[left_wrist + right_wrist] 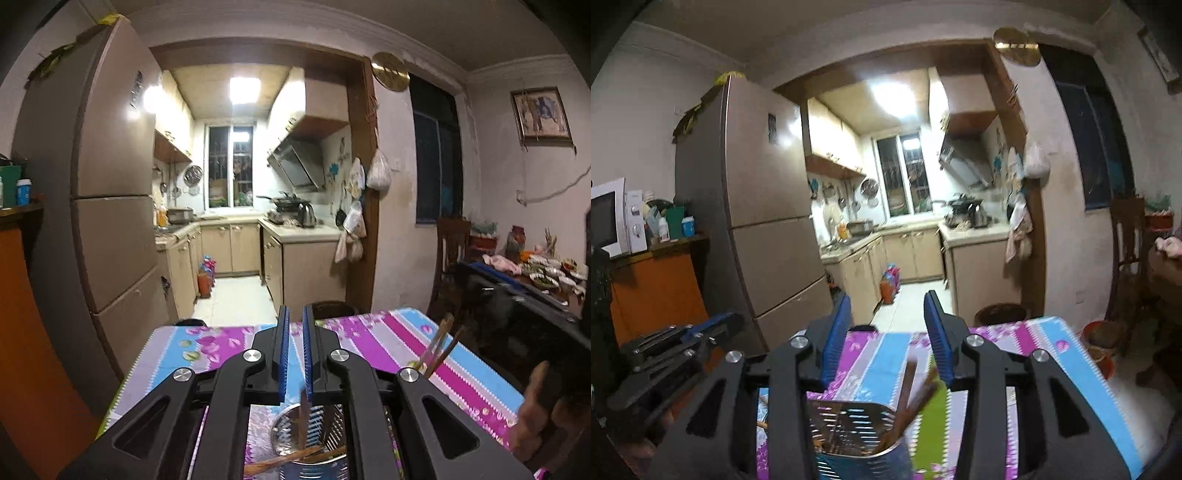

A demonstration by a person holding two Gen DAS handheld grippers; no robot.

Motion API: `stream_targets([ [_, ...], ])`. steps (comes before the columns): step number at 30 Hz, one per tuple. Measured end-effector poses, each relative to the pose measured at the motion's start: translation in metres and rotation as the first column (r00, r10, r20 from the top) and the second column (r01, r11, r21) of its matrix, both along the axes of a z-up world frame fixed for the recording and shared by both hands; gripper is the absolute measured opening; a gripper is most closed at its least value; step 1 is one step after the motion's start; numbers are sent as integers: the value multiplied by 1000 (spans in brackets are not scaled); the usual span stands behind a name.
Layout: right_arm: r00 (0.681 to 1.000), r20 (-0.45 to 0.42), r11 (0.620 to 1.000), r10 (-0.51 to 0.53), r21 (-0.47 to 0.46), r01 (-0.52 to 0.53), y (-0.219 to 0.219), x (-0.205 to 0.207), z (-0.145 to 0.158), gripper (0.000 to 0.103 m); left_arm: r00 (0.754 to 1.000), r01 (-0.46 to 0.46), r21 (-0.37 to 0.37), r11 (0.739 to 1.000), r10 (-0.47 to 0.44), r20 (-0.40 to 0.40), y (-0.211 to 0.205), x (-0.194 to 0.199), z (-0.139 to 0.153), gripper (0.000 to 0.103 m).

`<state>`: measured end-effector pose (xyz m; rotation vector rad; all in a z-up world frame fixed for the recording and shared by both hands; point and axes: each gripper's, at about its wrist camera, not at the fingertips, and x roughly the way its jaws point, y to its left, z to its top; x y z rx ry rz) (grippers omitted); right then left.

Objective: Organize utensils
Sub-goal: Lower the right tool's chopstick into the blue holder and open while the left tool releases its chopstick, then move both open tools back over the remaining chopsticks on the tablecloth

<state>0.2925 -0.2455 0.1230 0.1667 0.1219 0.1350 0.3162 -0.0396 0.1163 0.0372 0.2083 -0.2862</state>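
A slotted steel utensil holder (pixel 849 424) stands on the striped floral tablecloth (pixel 886 362), with brown wooden chopsticks (pixel 916 391) leaning out of it. My right gripper (pixel 886 314) is open and empty, raised just behind and above the holder. In the left wrist view my left gripper (pixel 294 317) has its blue pads nearly together, with a small gap and nothing between them. A steel holder (pixel 314 432) with wooden utensils (pixel 280 461) sits below it. Chopsticks (pixel 441 347) stick up at the right.
A tall fridge (pixel 110 221) stands left of the kitchen doorway. A dark bin (pixel 332 308) sits beyond the table's far edge (pixel 258 326). A wooden chair (pixel 448 254) and a cluttered side table (pixel 543 277) are at the right. An orange cabinet (pixel 653 291) with a microwave (pixel 609 218) is at the left.
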Motion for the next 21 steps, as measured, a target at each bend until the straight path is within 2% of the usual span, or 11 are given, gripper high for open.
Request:
stream_targets([
  [4,995,78,998,-55,-40,58,-23,-47,22,40,996,-31,-64,997,37,83,26,-36,32,8],
  [6,991,110,995,-73,-66,81,-36,-77,30,48,989,-40,-79,996,51,136,39,-63,44,11],
  [8,985,140,990,-98,-90,111,-49,-109,34,61,979,-53,-69,996,65,192,54,-97,52,26],
  [9,982,155,986,-112,-107,130,-56,-132,35,63,974,-56,-59,997,68,214,60,-113,53,36],
  [11,975,172,976,-137,-143,162,-65,-168,34,73,968,-63,-19,998,66,243,75,-149,49,39],
  [14,965,193,956,-180,-196,218,-74,-218,28,89,974,-75,37,997,65,216,91,-186,36,42],
  [15,959,198,946,-204,-214,246,-76,-237,23,91,977,-75,47,996,64,201,97,-195,30,45],
  [18,952,176,927,-249,-241,287,-79,-276,7,94,988,-86,68,994,76,138,115,-225,5,53],
  [21,956,127,920,-264,-263,289,-75,-301,-15,96,995,-85,104,991,79,62,124,-256,-27,54],
])
